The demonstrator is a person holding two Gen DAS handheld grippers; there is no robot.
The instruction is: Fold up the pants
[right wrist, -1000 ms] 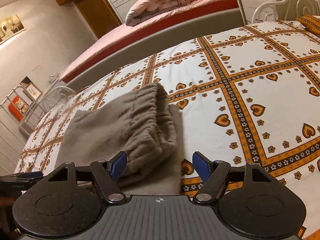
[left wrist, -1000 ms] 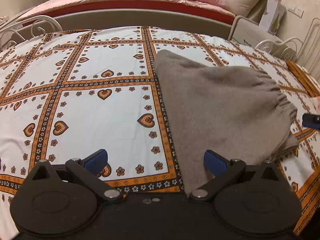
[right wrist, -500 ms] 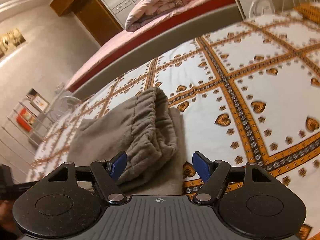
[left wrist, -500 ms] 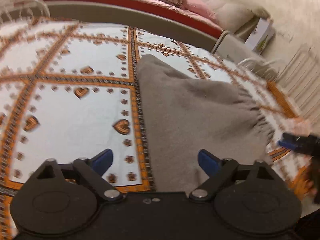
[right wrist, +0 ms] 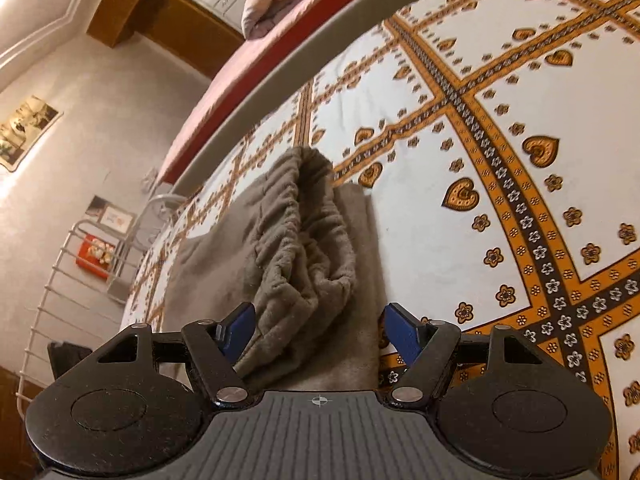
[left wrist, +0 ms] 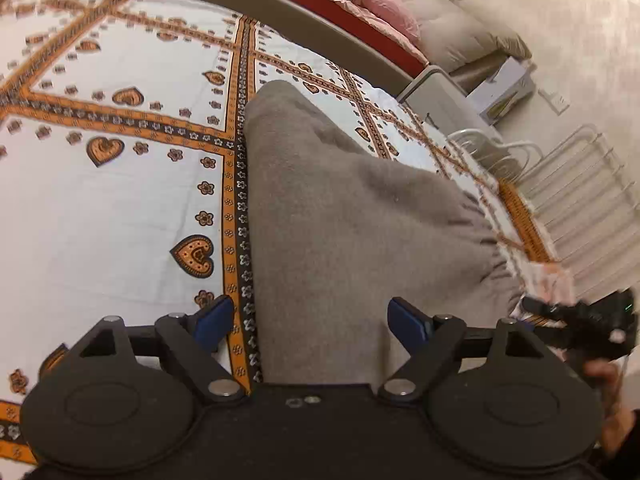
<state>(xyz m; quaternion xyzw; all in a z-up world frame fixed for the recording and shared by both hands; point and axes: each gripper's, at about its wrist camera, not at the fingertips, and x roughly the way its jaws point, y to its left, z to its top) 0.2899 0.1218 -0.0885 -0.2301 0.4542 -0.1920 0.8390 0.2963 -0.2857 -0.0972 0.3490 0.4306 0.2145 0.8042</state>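
- A bed (left wrist: 100,208) covered with a heart-patterned sheet is shown in both views; a metal rail (right wrist: 44,280) and wall pictures are seen only from the right wrist.
- The folded grey pants (left wrist: 344,224) are laid on the bed; the gathered waistband opening (right wrist: 308,224) is revealed only in the right view.
- The left gripper (left wrist: 310,318) is held over the pants' near edge, jaws spread wide, nothing gripped.
- The right gripper (right wrist: 320,330) is likewise held wide apart, empty, at the waistband end.
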